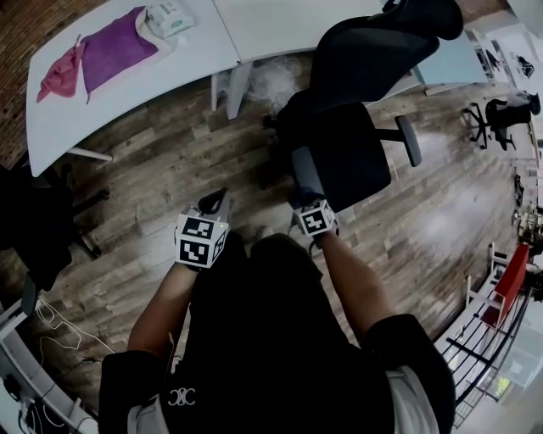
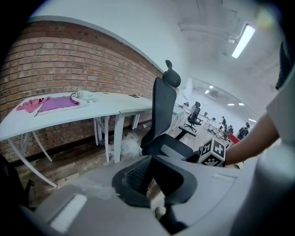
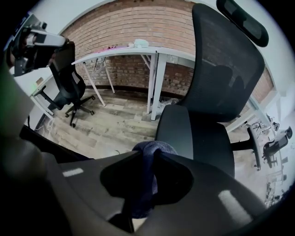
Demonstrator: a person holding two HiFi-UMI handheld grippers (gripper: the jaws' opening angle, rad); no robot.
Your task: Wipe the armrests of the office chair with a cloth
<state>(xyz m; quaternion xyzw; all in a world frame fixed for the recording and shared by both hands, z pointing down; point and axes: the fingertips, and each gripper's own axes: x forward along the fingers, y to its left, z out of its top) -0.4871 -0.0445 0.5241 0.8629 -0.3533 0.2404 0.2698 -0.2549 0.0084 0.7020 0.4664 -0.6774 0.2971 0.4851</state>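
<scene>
The black office chair point(image 1: 356, 127) stands in front of me, seat facing me. Its near armrest point(image 1: 305, 174) lies just beyond my right gripper point(image 1: 304, 202), and the far armrest point(image 1: 411, 140) sticks out to the right. The right gripper point(image 3: 147, 154) is shut on a dark blue cloth point(image 3: 146, 179), bunched between the jaws, directly over the front end of the grey armrest pad point(image 3: 176, 129). My left gripper point(image 1: 216, 202) hangs over the bare floor to the left of the chair. The left gripper point(image 2: 151, 157) is shut with nothing in it and points at the chair point(image 2: 163, 110).
A white table point(image 1: 127, 93) stands at the back left with a pink cloth point(image 1: 61, 75), a purple cloth point(image 1: 117, 47) and a pale bundle point(image 1: 170, 17) on it. Another black chair point(image 1: 34, 229) stands at the far left. A red frame point(image 1: 509, 288) is at the right.
</scene>
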